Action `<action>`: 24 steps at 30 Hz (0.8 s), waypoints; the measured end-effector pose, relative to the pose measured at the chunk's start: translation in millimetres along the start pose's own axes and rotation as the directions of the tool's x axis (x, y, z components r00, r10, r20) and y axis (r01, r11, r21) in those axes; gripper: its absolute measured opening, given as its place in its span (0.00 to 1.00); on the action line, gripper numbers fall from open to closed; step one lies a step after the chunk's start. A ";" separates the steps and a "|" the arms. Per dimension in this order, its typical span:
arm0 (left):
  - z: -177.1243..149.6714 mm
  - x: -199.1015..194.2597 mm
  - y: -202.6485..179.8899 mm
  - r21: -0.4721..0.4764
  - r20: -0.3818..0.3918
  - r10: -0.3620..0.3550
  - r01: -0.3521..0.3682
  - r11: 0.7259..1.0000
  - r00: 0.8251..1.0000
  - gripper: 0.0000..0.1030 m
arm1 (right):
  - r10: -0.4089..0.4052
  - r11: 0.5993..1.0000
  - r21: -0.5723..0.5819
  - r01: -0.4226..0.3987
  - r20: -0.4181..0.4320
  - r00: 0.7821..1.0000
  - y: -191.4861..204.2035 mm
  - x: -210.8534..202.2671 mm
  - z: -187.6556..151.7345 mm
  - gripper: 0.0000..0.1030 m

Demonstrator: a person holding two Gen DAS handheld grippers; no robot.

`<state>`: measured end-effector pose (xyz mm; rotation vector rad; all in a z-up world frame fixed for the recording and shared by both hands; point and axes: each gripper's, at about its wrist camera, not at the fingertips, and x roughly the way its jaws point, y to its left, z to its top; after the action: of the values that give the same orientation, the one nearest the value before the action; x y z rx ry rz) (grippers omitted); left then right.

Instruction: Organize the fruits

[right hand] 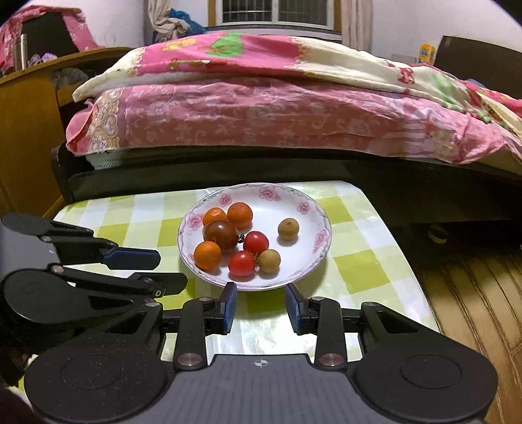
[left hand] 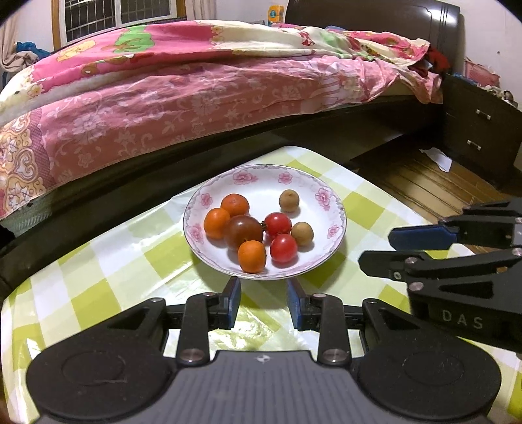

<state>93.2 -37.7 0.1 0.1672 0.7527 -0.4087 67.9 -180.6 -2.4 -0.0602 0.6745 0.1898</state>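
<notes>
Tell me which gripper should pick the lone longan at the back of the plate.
Probably right. The lone longan sits on the plate's right half, apart from the pile, with open plate before the open right gripper. The left gripper faces the clustered fruit first.

pink-quilted bed [left hand: 202, 98], barred window [left hand: 117, 16]

Floral-rimmed white plate [left hand: 329, 195] holding three oranges [left hand: 252, 256], two red tomatoes [left hand: 283, 248], one dark tomato [left hand: 244, 231], two longans [left hand: 302, 233].

Both wrist views near, facing shared plate [left hand: 329, 243] from either side
</notes>
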 end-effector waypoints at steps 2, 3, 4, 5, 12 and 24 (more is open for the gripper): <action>0.0 -1.9 -1.0 -0.007 -0.001 -0.001 0.001 1.000 1.000 0.38 | -0.007 1.000 0.010 0.007 0.000 1.000 -0.9 -4.4 -3.1 0.28; 0.1 -3.2 -2.0 -0.008 0.001 -0.001 0.001 1.000 1.000 0.38 | -0.011 1.000 0.016 0.011 -0.001 1.000 -1.5 -6.3 -5.0 0.28; 0.2 -4.2 -2.7 -0.006 0.003 -0.001 0.001 1.000 1.000 0.38 | -0.013 1.000 0.021 0.013 -0.003 1.000 -1.7 -7.8 -6.5 0.28; 0.5 -5.4 -3.6 -0.003 0.007 0.000 0.000 1.000 1.000 0.38 | -0.014 1.000 0.024 0.015 -0.003 1.000 -1.3 -9.6 -7.7 0.28; -1.4 -11.2 -8.5 0.005 0.013 0.006 -0.006 1.000 1.000 0.39 | -0.021 0.999 0.031 0.021 0.010 1.000 -0.6 -14.7 -8.7 0.28; -3.6 -19.5 -8.1 0.001 0.031 0.036 -0.036 0.999 0.999 0.44 | -0.034 0.999 0.036 0.033 0.008 0.999 1.3 -18.4 -12.4 0.29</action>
<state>74.7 -38.2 11.0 0.1749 0.7183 -0.3767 46.0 -183.7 -0.5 -0.0363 0.6674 0.1456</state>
